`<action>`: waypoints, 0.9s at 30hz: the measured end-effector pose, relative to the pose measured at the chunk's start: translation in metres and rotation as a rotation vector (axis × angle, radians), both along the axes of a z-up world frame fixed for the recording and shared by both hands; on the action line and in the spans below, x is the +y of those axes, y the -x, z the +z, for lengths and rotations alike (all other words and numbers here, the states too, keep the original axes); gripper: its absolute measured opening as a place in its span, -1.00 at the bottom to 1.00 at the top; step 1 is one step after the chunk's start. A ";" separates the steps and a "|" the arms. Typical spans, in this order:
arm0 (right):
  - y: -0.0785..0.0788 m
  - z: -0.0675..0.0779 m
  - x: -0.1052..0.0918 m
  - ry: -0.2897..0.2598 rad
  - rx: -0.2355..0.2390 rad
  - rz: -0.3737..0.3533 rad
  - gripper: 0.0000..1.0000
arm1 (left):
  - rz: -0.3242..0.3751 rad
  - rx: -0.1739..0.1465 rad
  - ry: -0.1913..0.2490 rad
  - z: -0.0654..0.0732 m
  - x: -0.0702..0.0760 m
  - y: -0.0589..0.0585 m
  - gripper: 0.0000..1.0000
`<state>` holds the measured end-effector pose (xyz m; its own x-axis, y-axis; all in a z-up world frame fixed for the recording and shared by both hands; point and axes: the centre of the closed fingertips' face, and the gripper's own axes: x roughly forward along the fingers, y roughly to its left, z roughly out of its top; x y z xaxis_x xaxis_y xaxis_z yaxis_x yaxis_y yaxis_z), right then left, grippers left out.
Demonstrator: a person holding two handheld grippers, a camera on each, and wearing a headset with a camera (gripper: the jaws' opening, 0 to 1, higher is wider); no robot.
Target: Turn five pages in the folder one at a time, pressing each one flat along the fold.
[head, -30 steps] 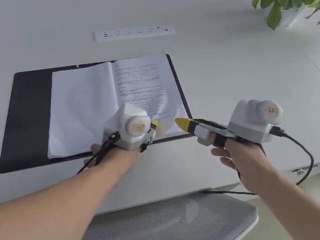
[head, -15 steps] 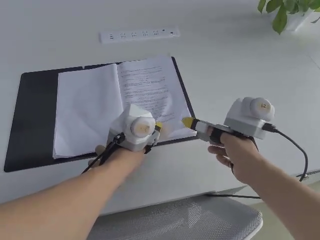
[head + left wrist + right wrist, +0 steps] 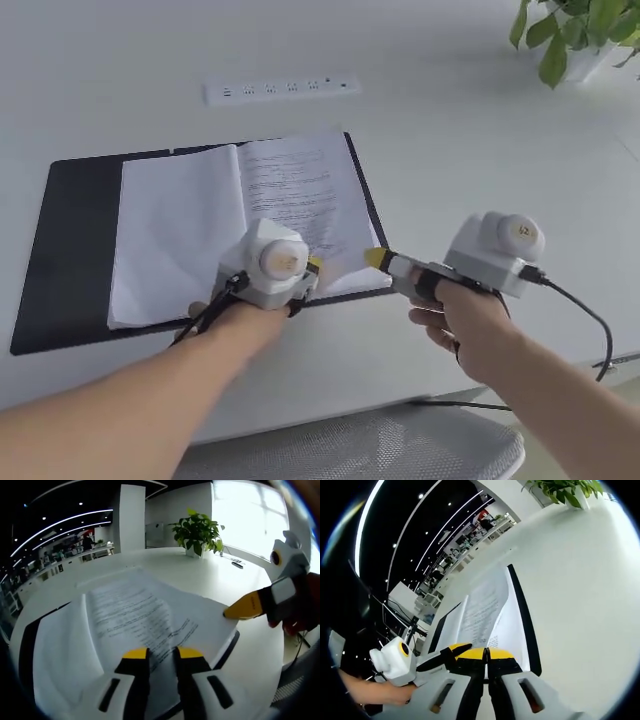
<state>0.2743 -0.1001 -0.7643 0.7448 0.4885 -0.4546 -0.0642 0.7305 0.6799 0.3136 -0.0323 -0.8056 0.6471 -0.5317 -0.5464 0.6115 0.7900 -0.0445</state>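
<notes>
Left gripper (image 3: 162, 653): jaws a narrow gap apart, holding nothing, low over the bottom of the printed right-hand page (image 3: 140, 610). Right gripper (image 3: 486, 652): jaws closed together, yellow tip at that page's lower right corner (whether a sheet is pinched between them cannot be told). The black folder (image 3: 75, 260) lies open and flat on the white table (image 3: 450, 130), a blank sheet (image 3: 175, 230) over its left half. Beyond it lies a power strip (image 3: 282, 89); a potted plant (image 3: 565, 35) stands at the table's far right.
</notes>
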 end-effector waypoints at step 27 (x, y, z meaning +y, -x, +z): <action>0.004 0.054 0.057 -0.067 -0.108 0.071 -1.00 | 0.053 0.007 -0.005 0.045 0.082 0.032 -0.72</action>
<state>0.2705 -0.0428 -0.7102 0.7502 0.5686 -0.3377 -0.1900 0.6744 0.7135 0.2818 0.0494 -0.7606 0.6707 -0.4943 -0.5531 0.5685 0.8214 -0.0447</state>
